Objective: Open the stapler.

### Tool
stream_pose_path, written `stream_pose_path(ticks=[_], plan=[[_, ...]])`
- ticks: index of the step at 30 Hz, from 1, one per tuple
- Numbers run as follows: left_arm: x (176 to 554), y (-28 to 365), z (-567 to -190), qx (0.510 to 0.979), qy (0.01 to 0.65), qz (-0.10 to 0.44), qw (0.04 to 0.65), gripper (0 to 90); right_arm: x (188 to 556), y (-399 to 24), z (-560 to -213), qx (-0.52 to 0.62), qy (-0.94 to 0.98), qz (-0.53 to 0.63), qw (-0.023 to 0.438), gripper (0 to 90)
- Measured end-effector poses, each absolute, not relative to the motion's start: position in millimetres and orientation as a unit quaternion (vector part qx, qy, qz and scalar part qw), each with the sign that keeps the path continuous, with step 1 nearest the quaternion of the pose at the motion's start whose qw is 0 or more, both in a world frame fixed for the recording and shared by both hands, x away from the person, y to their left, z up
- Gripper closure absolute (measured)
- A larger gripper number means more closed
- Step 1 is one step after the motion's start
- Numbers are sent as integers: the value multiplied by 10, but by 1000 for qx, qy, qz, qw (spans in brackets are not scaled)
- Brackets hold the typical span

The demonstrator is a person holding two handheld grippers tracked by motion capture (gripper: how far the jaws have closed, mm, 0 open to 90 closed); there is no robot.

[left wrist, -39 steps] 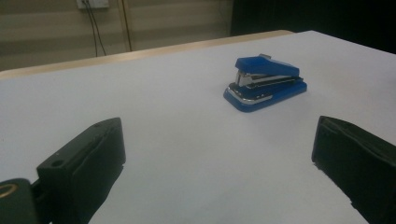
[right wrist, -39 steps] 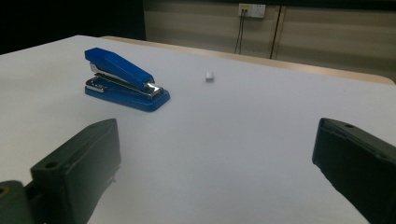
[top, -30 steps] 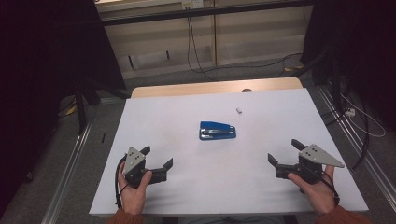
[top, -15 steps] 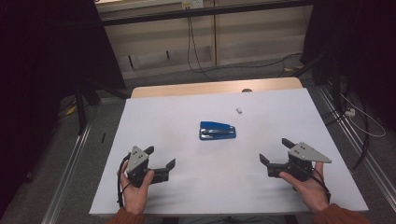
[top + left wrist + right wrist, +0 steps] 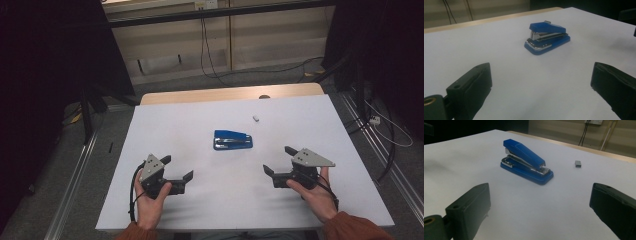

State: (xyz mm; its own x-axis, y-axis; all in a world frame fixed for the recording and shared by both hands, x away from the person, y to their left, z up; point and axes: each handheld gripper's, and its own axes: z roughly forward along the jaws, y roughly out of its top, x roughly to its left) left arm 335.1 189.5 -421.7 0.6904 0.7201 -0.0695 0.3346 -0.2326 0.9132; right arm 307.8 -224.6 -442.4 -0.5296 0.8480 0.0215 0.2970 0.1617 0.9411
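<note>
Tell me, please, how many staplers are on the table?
1: the blue stapler lies mid-table on the white sheet, ahead of both open claws, with a small staple block beyond it.

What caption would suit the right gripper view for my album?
Open right gripper faces a blue stapler on the white table, a small staple block beyond.

The little grey thing (image 5: 578,164) past the blue stapler (image 5: 526,161) is too small to tell what it is. In both gripper views, the bottom edge cuts off the black jaws. The counter (image 5: 190,120) hides the person's arms near its front edge.
</note>
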Motion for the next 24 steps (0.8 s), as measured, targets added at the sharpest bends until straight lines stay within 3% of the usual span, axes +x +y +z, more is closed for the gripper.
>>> stream_pose_path(ticks=[24], plan=[[3551,1550,-4160,776,338,172,504,34,3364,-1959,-4377,371,737,508,246,49]])
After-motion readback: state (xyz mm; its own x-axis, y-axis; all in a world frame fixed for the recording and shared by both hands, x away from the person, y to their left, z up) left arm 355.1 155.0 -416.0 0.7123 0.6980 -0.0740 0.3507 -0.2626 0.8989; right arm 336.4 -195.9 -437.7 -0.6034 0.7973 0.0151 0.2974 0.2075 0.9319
